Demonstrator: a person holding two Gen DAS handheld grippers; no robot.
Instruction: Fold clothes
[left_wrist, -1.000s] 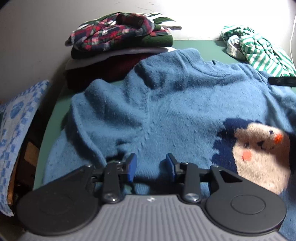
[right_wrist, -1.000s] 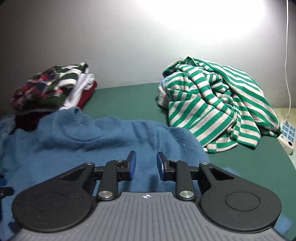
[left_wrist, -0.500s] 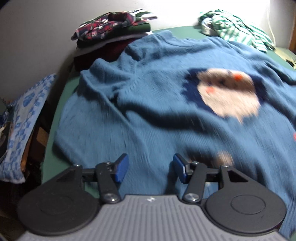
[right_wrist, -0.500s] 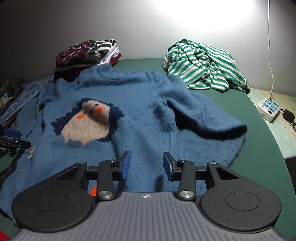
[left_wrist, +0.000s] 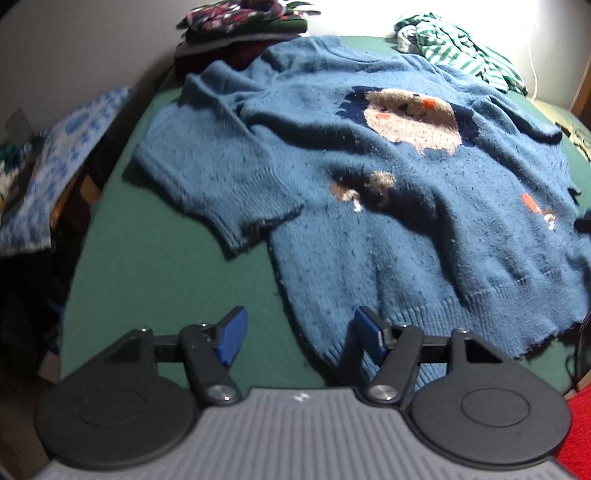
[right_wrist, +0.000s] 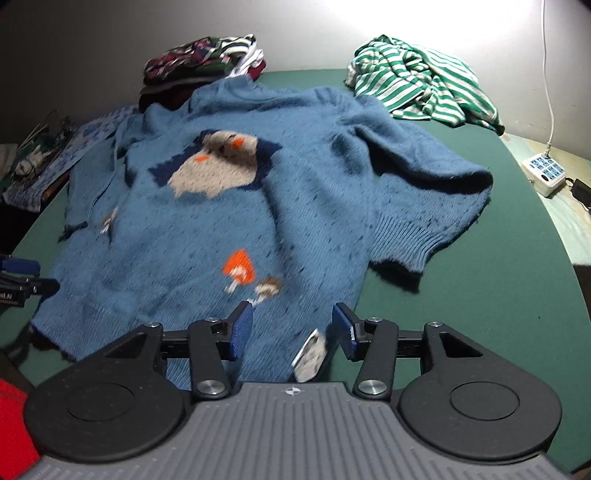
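A blue knitted sweater (left_wrist: 388, 229) (right_wrist: 295, 206) with a cream animal patch and small mushroom motifs lies spread face up on the green table (left_wrist: 166, 280) (right_wrist: 498, 295), hem toward me, both short sleeves out to the sides. My left gripper (left_wrist: 299, 334) stands open over the hem's left corner, nothing between its fingers. Over the hem's right corner my right gripper (right_wrist: 291, 330) is open too, with a white label (right_wrist: 310, 356) of the sweater showing between its blue pads. The left gripper's tip (right_wrist: 18, 275) also peeks in at the right wrist view's left edge.
A stack of folded clothes (left_wrist: 243, 26) (right_wrist: 203, 62) sits at the far left of the table. A crumpled green-and-white striped garment (left_wrist: 461, 55) (right_wrist: 421, 85) lies at the far right. A white power strip (right_wrist: 545, 173) with cable is off the right edge. Blue patterned cloth (left_wrist: 62, 166) hangs left.
Both grippers have drawn back from the sweater's shoulders to its hem and opened wider. The whole sweater now shows laid out flat.
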